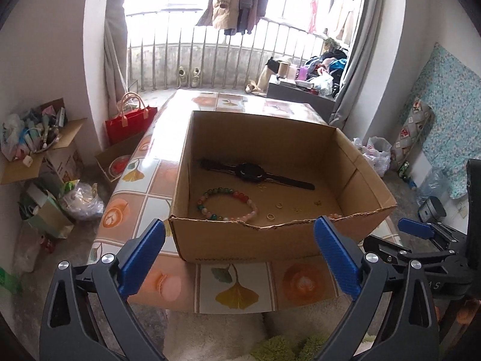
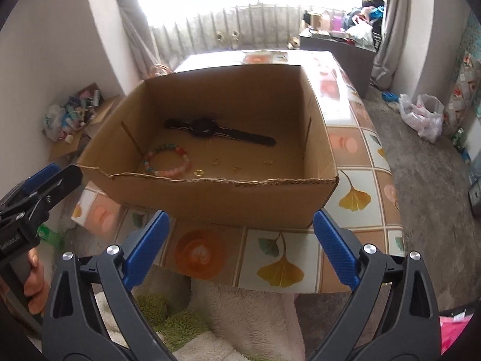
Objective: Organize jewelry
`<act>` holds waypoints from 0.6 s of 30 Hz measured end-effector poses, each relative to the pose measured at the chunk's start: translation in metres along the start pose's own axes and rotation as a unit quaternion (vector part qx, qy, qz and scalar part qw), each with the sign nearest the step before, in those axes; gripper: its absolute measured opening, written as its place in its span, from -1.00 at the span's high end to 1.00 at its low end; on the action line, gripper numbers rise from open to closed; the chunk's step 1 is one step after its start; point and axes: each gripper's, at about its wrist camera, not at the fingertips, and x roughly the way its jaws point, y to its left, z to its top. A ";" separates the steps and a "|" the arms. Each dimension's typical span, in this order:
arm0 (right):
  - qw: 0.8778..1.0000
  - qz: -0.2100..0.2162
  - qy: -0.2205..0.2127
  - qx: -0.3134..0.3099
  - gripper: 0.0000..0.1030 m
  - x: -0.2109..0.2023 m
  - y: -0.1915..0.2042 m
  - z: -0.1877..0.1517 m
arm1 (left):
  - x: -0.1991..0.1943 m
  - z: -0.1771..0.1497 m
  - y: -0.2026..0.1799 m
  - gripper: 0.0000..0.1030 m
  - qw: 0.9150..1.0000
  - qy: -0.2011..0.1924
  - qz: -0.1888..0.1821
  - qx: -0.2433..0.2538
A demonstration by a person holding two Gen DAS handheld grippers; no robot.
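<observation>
Since both grippers, left (image 1: pixel 239 234) and right (image 2: pixel 240 230), have fingers apart and empty, pick one piece. Bracelet (image 1: pixel 227 204), lower centre of the box (image 1: pixel 261 242), looks easiest.

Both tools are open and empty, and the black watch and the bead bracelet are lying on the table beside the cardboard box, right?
Not quite. The black watch and bead bracelet lie inside the cardboard box, on its floor, not beside it; both wrist views show this. The left tool and right tool are indeed open and empty.

Print on the cardboard box (image 1: pixel 228 249) front wall, toward six o'clock, is too small to read; nothing else is legible.
</observation>
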 end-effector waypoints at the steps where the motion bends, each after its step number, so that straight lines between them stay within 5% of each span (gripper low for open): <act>1: 1.000 -0.011 0.007 -0.001 -0.80 0.004 0.003 0.000 | 0.004 0.002 -0.001 -0.87 1.000 0.002 0.017 0.001; 8: 0.999 -0.020 0.034 -0.001 -0.80 0.016 0.007 0.010 | 0.020 0.014 0.004 -0.87 0.997 0.032 0.060 -0.034; 18: 0.998 -0.011 0.054 -0.006 -0.80 0.020 0.012 0.013 | 0.028 0.017 -0.003 -0.87 0.993 0.092 0.059 -0.033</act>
